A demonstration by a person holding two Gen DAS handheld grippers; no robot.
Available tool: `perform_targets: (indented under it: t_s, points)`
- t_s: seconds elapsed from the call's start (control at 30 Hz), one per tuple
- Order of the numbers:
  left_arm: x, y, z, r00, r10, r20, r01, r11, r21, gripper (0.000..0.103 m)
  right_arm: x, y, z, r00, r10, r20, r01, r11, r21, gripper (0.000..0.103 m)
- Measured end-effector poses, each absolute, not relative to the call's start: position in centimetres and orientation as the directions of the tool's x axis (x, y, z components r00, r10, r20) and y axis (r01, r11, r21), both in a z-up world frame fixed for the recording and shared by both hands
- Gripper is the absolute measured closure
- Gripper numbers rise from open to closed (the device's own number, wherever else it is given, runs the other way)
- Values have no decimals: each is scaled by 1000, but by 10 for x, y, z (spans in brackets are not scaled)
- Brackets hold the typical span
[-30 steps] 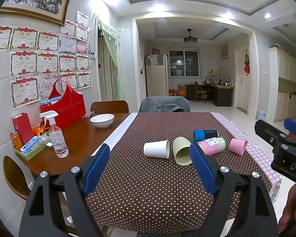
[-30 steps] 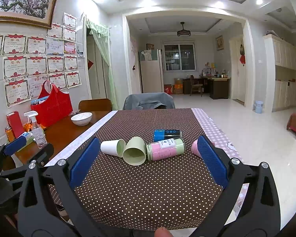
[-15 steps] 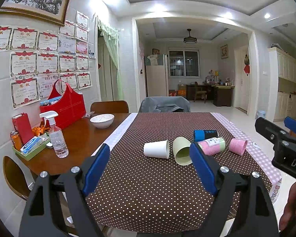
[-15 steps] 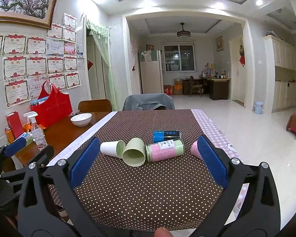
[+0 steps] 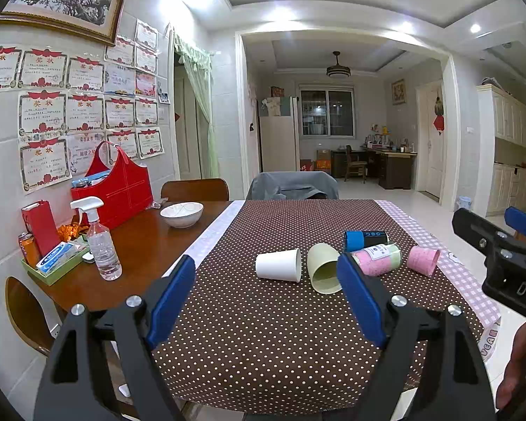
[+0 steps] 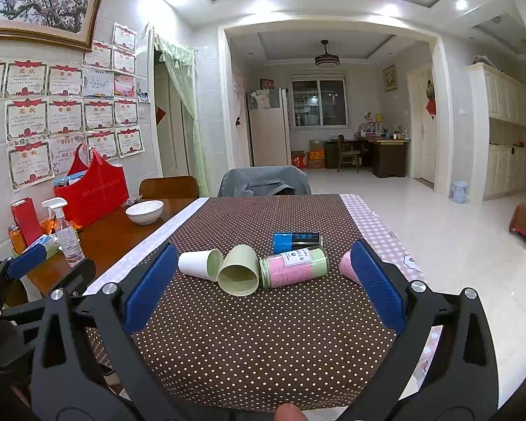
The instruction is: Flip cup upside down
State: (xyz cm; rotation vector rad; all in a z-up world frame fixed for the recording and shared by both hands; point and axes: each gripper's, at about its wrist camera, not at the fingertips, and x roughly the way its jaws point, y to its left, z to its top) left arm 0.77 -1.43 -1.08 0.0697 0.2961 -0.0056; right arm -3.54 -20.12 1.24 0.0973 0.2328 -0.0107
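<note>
Indoors, dotted brown tablecloth [image 5: 263,333] (tiled room).

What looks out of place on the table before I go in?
Every container on the dotted cloth lies on its side: white cup, green cup, pink-filled jar, blue can and pink cup. Nothing looks spilled. The white cup, green cup and jar crowd together.
</note>
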Motion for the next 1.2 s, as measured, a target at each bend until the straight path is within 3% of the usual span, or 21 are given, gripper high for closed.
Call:
perform_targets:
  t_s: [0.67,1.2]
  points:
    - [10,-10,-14,956,6,-293,16,997,72,21,-24,-201,7,969,8,-249,14,996,85,6]
    - [88,13,-34,919,24,-393,37,988,147,21,60,-203,-19,921,54,-385,-29,997,71,6]
